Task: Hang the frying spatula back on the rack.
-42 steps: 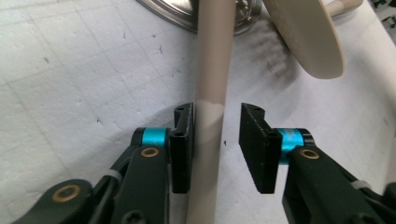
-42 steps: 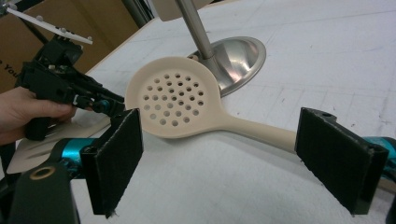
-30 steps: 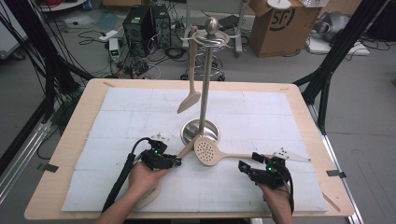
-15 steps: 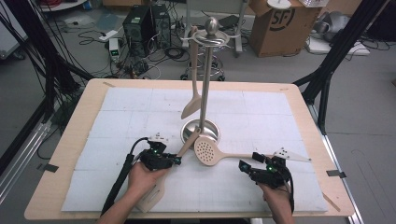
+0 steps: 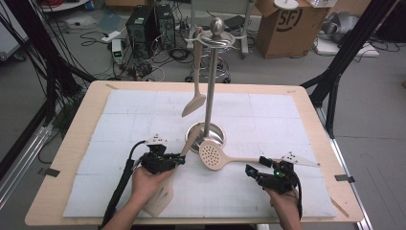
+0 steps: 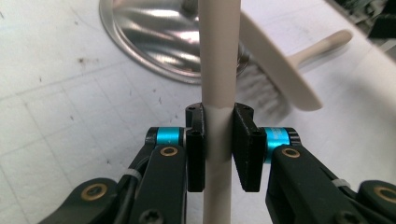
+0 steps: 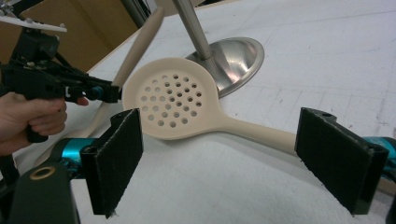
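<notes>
At the near edge of the counter (image 5: 76, 139), the left tongs (image 6: 218, 116) are clamped narrow on the round handle of a cream plastic turner (image 6: 218, 56). Its flat blade lies under the person's left hand (image 5: 148, 184), and its handle points up toward the dished base of the polished steel utensil stand (image 5: 210, 86). The right tongs (image 7: 224, 126) stand wide, one jaw on either side of the handle of a cream perforated skimmer (image 7: 175, 105) without touching it. The skimmer lies flat with its bowl just beside the stand's base. Over the last second neither hand has shifted noticeably. What has moved is the cream spatula hanging from the stand's ring (image 5: 194, 103), which has swung a little and now hangs tilted. So the turner looks gripped but not yet lifted, and hanging it is probably the step in hand. Room is tight around the base, where the turner handle, the skimmer bowl and the post crowd together, and the swinging spatula hangs in the way of a lift. The white gridded mat (image 5: 287, 120) is open to the left, right and far side, well short of the counter's edges
</notes>
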A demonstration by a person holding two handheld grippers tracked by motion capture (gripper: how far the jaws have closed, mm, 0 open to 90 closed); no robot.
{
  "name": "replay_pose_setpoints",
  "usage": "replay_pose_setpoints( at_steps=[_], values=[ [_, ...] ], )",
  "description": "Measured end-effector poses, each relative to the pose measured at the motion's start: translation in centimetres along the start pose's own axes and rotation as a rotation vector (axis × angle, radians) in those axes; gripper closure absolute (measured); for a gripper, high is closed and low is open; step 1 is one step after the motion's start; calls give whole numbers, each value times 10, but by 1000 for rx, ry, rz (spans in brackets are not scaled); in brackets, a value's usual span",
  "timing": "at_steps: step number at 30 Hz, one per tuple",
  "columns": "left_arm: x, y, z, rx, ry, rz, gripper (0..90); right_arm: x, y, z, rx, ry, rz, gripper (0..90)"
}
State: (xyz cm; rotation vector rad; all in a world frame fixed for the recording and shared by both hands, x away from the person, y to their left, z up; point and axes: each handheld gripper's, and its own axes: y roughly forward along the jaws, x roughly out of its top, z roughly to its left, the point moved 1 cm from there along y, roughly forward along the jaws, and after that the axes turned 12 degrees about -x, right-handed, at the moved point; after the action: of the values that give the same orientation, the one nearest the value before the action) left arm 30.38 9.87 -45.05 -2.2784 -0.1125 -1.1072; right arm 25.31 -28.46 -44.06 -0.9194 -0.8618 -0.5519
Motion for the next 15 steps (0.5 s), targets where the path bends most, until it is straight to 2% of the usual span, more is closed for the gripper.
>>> replay_pose_setpoints(
  at_steps=[4,10,15],
  values=[
    [-2,-1,-1,28,8,-17,769,0,-1,0,0,4,-2,147],
    [-8,-2,-4,54,-4,-94,768,0,-1,0,2,7,-1,147],
    [-8,-3,-5,64,4,-101,768,0,-1,0,3,5,0,147]
  ],
)
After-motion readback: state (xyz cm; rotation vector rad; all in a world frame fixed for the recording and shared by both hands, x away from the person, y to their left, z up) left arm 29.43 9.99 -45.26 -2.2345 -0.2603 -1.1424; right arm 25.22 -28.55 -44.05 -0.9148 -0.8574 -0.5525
